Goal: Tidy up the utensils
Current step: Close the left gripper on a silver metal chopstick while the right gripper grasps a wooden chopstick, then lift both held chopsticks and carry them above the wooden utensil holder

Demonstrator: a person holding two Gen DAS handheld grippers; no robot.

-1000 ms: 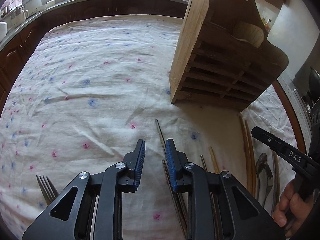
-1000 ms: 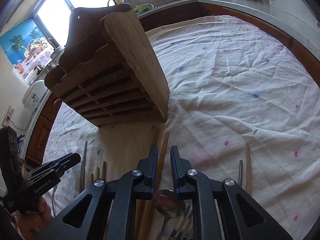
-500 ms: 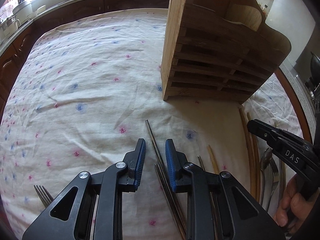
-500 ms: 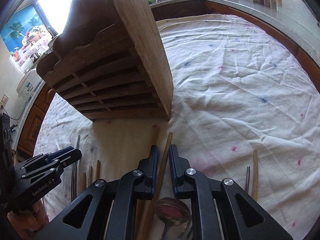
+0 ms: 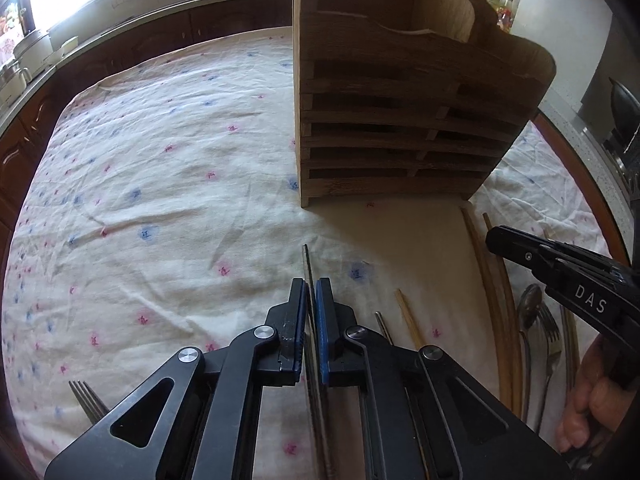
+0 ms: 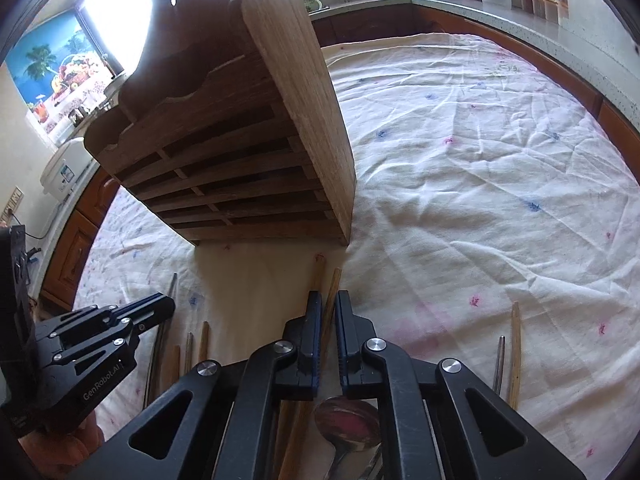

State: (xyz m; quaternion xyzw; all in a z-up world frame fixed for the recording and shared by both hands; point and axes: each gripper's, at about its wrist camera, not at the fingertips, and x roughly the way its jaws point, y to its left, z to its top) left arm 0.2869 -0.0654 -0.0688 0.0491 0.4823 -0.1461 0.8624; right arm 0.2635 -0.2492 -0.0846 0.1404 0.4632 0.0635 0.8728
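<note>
Utensils lie on the tablecloth (image 5: 168,184) before the wooden rack (image 5: 400,120). Left gripper (image 5: 311,292) clamps a metal chopstick (image 5: 307,264); right gripper (image 6: 328,308) clamps a wooden chopstick (image 6: 334,284).

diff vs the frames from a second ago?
The left gripper closed its jaws on the dark metal chopstick; before, they stood apart around it. The right gripper tightened on the wooden chopstick already between its jaws. The left view drew nearer the wooden rack. Unchanged: spoon, fork and the other chopsticks on the tablecloth.
</note>
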